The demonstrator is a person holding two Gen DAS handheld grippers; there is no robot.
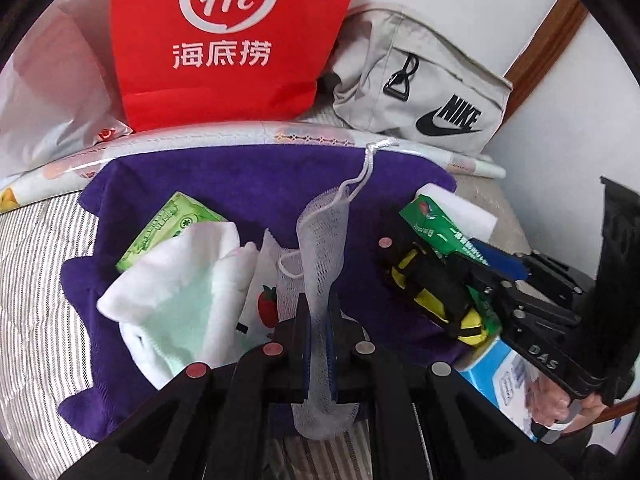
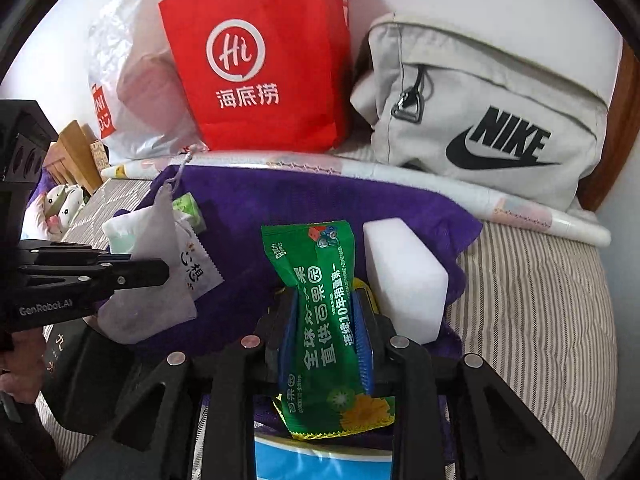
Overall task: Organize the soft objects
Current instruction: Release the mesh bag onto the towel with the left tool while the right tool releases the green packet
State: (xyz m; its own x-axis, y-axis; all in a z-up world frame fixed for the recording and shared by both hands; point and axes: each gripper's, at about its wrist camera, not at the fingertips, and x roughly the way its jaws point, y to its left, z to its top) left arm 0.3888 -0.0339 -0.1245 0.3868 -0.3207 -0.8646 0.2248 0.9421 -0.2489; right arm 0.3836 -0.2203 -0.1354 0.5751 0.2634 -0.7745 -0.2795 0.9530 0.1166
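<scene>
My left gripper (image 1: 319, 320) is shut on a white mesh drawstring pouch (image 1: 322, 248), held above the purple towel (image 1: 240, 184); the pouch also shows in the right wrist view (image 2: 148, 280). My right gripper (image 2: 326, 312) is shut on a green wet-wipe packet (image 2: 320, 280), also in the left wrist view (image 1: 436, 224). A white sponge block (image 2: 404, 272) lies just right of the packet. A folded white and pale green cloth (image 1: 176, 288), a light green tissue pack (image 1: 168, 224) and a strawberry-print sachet (image 1: 266, 304) lie on the towel's left. A black and yellow strap bundle (image 1: 436, 292) lies under the right gripper.
A red paper bag (image 2: 260, 60), a white plastic bag (image 2: 128, 80) and a grey Nike bag (image 2: 492, 120) stand against the wall. A rolled printed sheet (image 2: 360, 172) lies behind the towel. A blue and white box (image 1: 504, 384) sits at the near edge. Striped bedding (image 2: 540, 300) surrounds the towel.
</scene>
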